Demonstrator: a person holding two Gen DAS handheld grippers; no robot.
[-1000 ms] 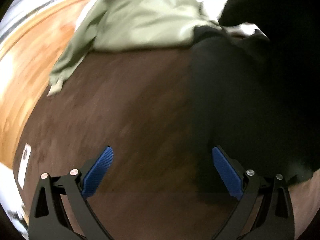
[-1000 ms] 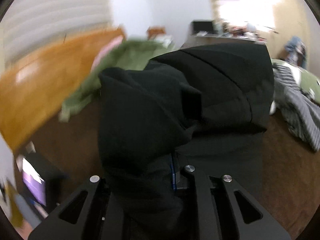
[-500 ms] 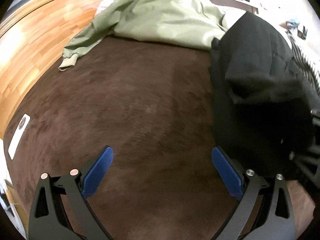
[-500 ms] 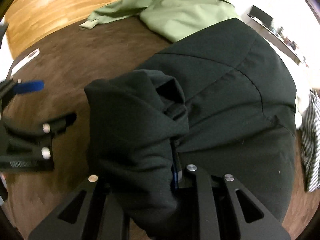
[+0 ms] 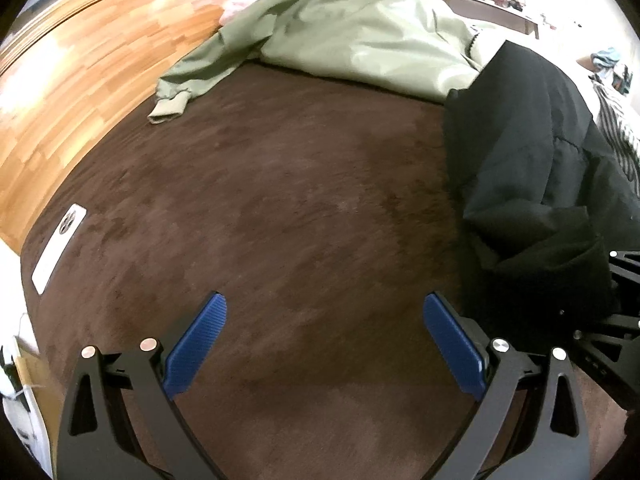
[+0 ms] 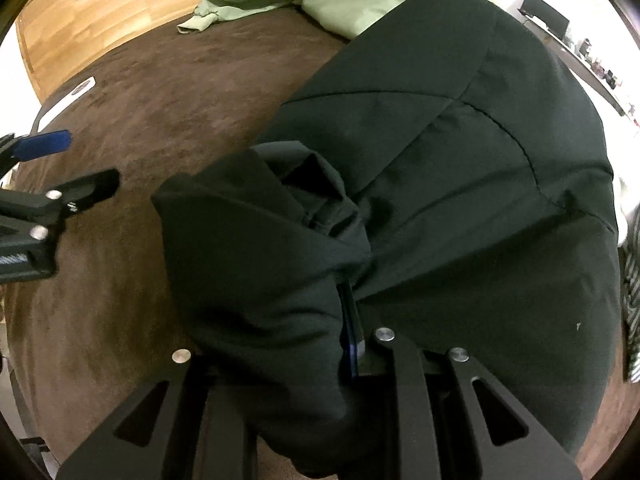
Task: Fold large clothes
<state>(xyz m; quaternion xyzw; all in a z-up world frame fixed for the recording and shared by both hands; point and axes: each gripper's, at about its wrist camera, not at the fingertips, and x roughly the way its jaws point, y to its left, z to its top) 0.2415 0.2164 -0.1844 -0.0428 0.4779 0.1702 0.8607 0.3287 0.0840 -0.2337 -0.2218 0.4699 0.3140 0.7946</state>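
A large black garment (image 6: 460, 168) lies on the brown carpet (image 5: 280, 200); it also shows at the right of the left wrist view (image 5: 532, 152). My right gripper (image 6: 348, 320) is shut on a bunched fold of the black garment, which drapes over its left finger. My left gripper (image 5: 324, 344) is open and empty, low over bare carpet to the left of the garment. It also shows at the left edge of the right wrist view (image 6: 40, 168). A light green jacket (image 5: 352, 28) lies at the far side, one sleeve stretched left.
A white phone (image 5: 60, 248) lies on the carpet near its left edge. Wooden floor (image 5: 80, 60) borders the carpet on the left. Striped cloth (image 6: 630, 292) lies to the right of the black garment. A desk with clutter (image 5: 500, 4) stands at the back.
My right gripper has lowered the black garment from the air onto the carpet and spread it flatter. My left gripper stayed open and shifted left, away from the garment.
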